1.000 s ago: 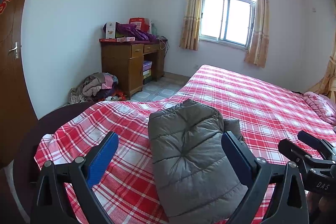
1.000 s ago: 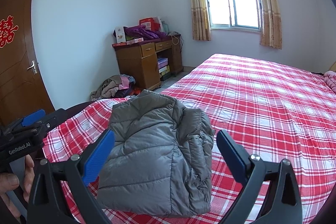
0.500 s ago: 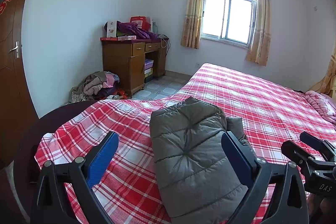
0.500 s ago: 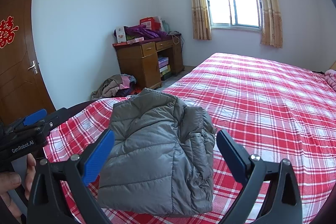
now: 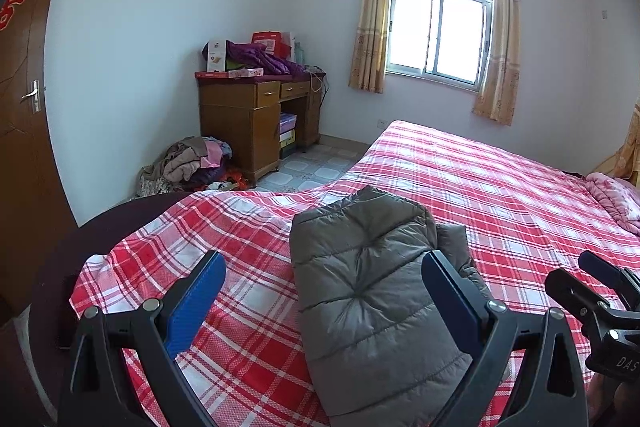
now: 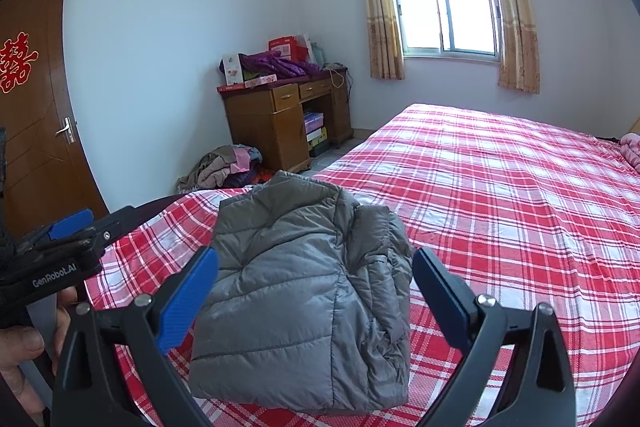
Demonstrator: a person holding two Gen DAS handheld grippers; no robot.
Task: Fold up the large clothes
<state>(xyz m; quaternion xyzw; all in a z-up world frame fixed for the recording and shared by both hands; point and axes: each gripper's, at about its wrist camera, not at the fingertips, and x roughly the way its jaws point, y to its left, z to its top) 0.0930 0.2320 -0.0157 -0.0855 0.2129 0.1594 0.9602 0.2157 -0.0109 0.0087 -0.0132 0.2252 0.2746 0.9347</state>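
A grey quilted puffer jacket point(image 5: 372, 291) point(image 6: 304, 291) lies folded into a compact bundle on the red-and-white plaid bed point(image 5: 500, 187) point(image 6: 520, 187), near its front corner. My left gripper point(image 5: 324, 291) hovers open above the bundle's near left side, nothing between its blue pads. My right gripper point(image 6: 316, 287) is also open and held over the jacket, not touching it. In the left wrist view the right gripper point(image 5: 600, 291) shows at the far right edge. The left gripper point(image 6: 64, 247) shows at the left of the right wrist view, held by a hand point(image 6: 20, 343).
A wooden desk point(image 5: 256, 115) piled with boxes and purple clothing stands by the far wall. A heap of clothes point(image 5: 188, 163) lies on the floor beside it. A brown door point(image 6: 36, 131) is at left, a curtained window point(image 5: 440, 31) behind, pink bedding point(image 5: 616, 195) at the bed's far right.
Both grippers have drawn back and risen slightly from the folded jacket, staying open. The jacket has not moved.
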